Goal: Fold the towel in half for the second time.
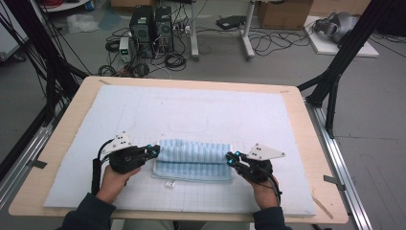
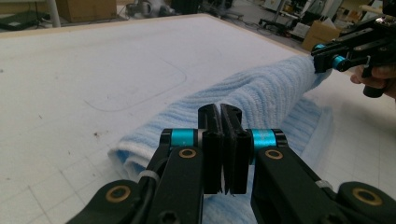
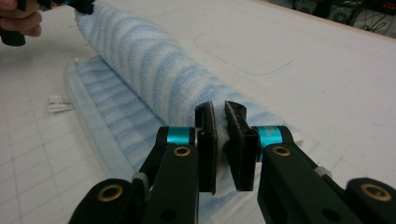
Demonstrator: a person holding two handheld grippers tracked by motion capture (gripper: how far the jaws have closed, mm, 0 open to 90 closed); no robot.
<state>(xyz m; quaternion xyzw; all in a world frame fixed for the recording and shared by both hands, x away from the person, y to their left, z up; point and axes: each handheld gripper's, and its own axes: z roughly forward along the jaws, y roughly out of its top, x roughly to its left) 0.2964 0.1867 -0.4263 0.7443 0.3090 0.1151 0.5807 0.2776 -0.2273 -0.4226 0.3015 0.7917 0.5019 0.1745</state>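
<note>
A light blue striped towel (image 1: 194, 158) lies on the white mat near the table's front, its upper layer folded over into a raised hump. My left gripper (image 1: 154, 151) is at the towel's left end, its jaws pressed together on the towel (image 2: 261, 93) edge in the left gripper view (image 2: 220, 116). My right gripper (image 1: 230, 158) is at the right end; white fabric of the towel (image 3: 140, 56) shows pinched between its pads (image 3: 220, 119). Each gripper view shows the other gripper (image 2: 327, 56) (image 3: 79, 4) holding the far end. A small white label (image 1: 169, 183) sticks out at the towel's front edge.
The white gridded mat (image 1: 201, 110) covers most of the wooden table (image 1: 311, 143). Beyond the far edge, computer towers (image 1: 151, 28) and cables lie on the floor. Black frame legs (image 1: 335, 76) stand at both sides.
</note>
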